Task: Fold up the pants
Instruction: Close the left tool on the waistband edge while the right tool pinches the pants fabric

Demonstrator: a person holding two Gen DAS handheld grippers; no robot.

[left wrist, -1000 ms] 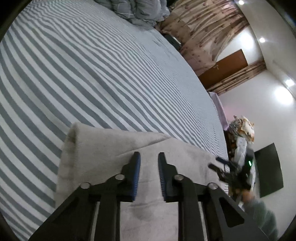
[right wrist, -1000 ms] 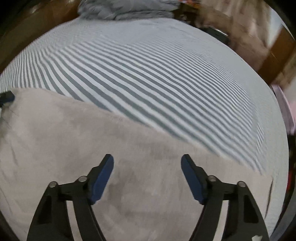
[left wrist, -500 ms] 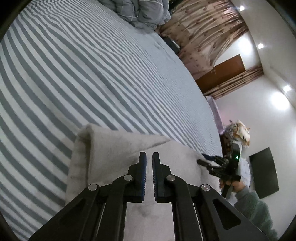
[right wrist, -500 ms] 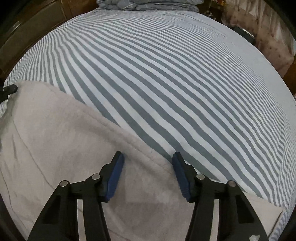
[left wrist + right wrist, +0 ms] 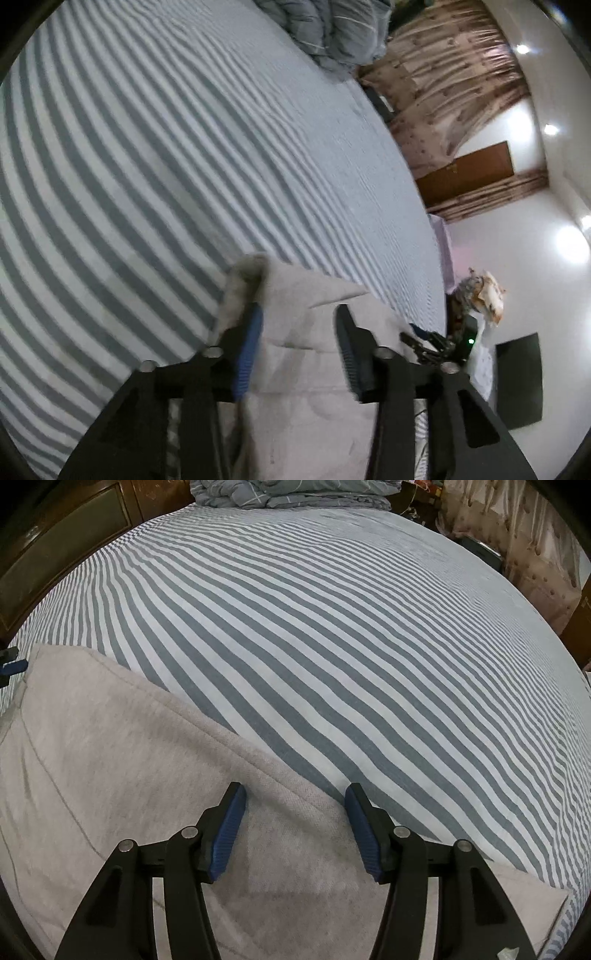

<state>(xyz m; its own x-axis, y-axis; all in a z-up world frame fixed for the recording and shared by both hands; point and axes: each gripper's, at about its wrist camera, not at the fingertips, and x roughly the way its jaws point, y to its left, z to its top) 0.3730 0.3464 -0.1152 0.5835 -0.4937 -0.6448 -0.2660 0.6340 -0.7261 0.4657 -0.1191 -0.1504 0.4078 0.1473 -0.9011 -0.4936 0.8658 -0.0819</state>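
- Left wrist view: left gripper [image 5: 299, 332] over the end of the grey pants [image 5: 306, 406], jaws just sprung apart astride a raised fold, nothing pinched.
- Right wrist view: right gripper [image 5: 295, 812] half open, straddling the far edge.
- Probably regrasping; next, clamp both edges.
- Striped bed [image 5: 332, 627], curtained bedroom.

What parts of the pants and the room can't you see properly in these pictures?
- Pants: their near end is cut off by the bottom edge and covered by the right gripper in the right wrist view.
- Pants' corner: smeared by motion blur around the left gripper in the left wrist view.
- Colourful clutter by the wall: too small and blurry to name, left wrist view.
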